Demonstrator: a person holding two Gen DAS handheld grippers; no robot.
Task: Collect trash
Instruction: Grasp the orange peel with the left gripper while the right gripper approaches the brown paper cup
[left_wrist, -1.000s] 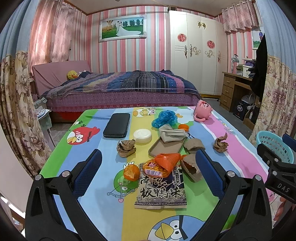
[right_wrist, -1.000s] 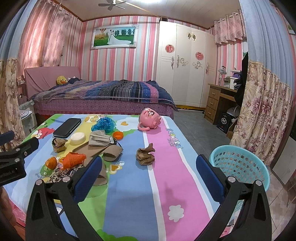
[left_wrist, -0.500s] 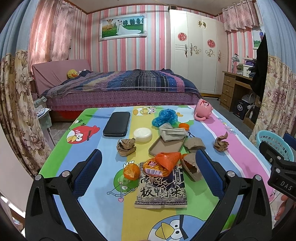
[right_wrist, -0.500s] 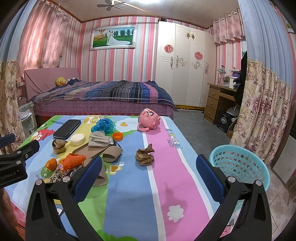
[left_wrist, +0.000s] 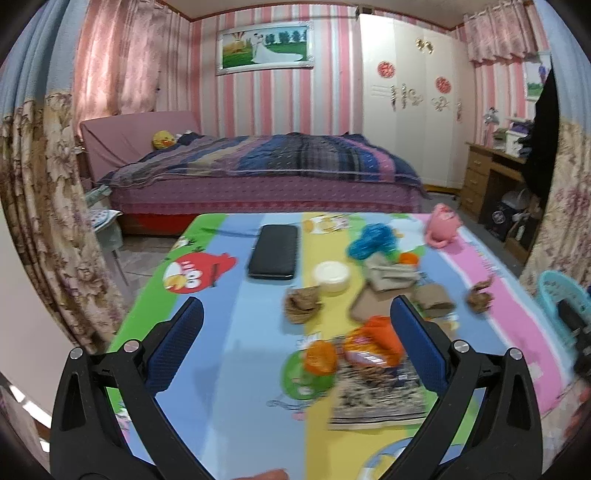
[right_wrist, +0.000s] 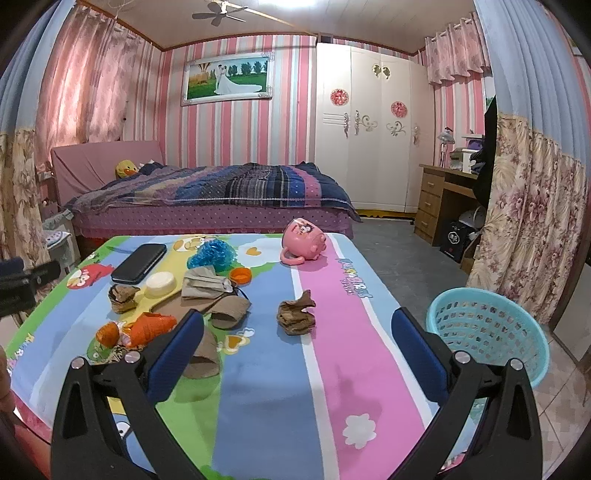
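Pink-striped walls and a made bed are sitting behind the table (right_wrist: 332, 369), which is wearing a bright cartoon cloth and carrying the litter you are collecting. Beside the table's right edge, on the floor, a turquoise basket (right_wrist: 487, 332) is standing upright; what shows of its inside is looking empty, though its bottom is hidden from you. A pink mug (right_wrist: 304, 236) is lying on its side at the far end, handle toward you, its mouth turned away so its contents cannot be told.

You are holding the left gripper (left_wrist: 295, 339) with its jaws spread wide and nothing between them, above the near left part of the table; that view is blurred. Your right gripper (right_wrist: 297, 350) is likewise gaping wide and empty over the pink stripe.

Ahead of the right gripper, a crumpled brown paper wad (right_wrist: 295, 314) is resting alone on the pink stripe, its pointed tip sticking up. A second brown wad (right_wrist: 123, 295) is lying near a white round lid (right_wrist: 160, 284). The orange snack wrapper (right_wrist: 147, 326) is lying with its long axis running left to right, just beside a black case (right_wrist: 140, 258) whose long side is running away from you.
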